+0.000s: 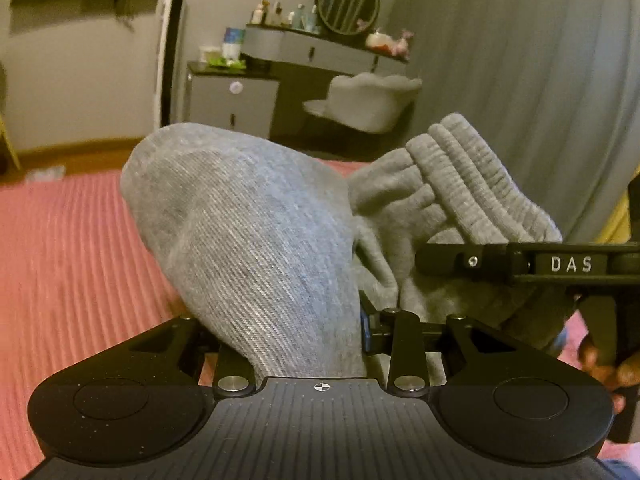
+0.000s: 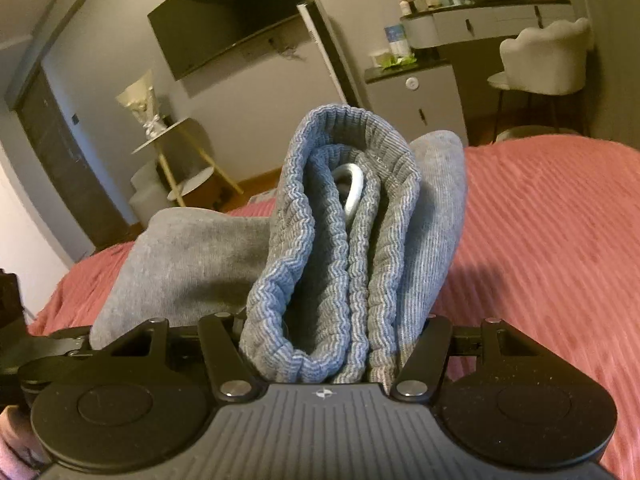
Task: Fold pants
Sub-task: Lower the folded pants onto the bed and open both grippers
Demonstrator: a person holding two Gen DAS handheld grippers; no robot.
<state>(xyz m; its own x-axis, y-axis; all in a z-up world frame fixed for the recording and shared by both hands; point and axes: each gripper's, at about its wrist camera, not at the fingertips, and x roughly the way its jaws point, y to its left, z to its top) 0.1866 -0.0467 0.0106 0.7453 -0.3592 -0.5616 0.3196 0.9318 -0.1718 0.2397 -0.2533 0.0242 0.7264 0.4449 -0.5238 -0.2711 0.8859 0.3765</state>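
Pink bed (image 1: 60, 248) below; grey pants (image 1: 248, 232) bundled and lifted.
Both my fingers grip cloth: left gripper (image 1: 296, 344) one end, right gripper (image 2: 332, 352) the waistband (image 2: 344, 216), probably level alongside.

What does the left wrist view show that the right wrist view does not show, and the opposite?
Only the left wrist view shows the right gripper from the side, clamped under the ribbed waistband, and the grey curtain. Only the right wrist view shows the wall television, the white drawstring inside the waistband, and the round side table. Both show the grey pants lifted above the pink bedspread, the vanity desk and the white chair.
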